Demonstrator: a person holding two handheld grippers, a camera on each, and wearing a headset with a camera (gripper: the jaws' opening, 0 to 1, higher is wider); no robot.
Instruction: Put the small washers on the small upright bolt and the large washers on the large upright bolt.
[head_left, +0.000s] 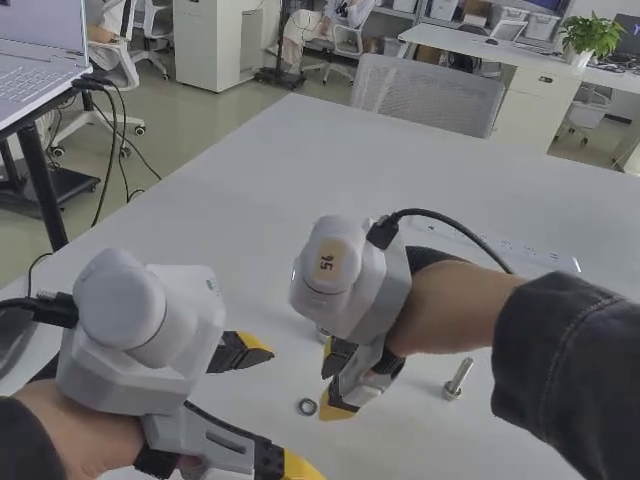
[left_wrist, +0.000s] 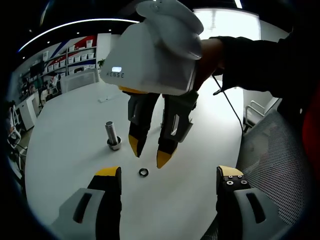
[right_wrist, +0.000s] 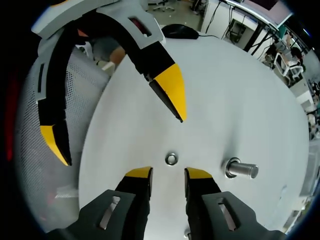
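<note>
A washer (right_wrist: 171, 159) lay just beyond the right gripper (right_wrist: 168, 175), whose tips were slightly parted and empty. A bolt (right_wrist: 241, 169) stood to its right with open tabletop (right_wrist: 240, 90) ahead, and the left gripper (left_wrist: 164, 175) gaped wide.

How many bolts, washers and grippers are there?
Bolt: 1
Washer: 1
Grippers: 2, the left gripper and the right gripper
Total: 4

Small silver washer (head_left: 307, 406): a thin ring lying flat on the white counter (head_left: 300, 170). Upright bolt (head_left: 458, 378): silver, standing on a wider base on the same counter, near the washer but apart from it
</note>
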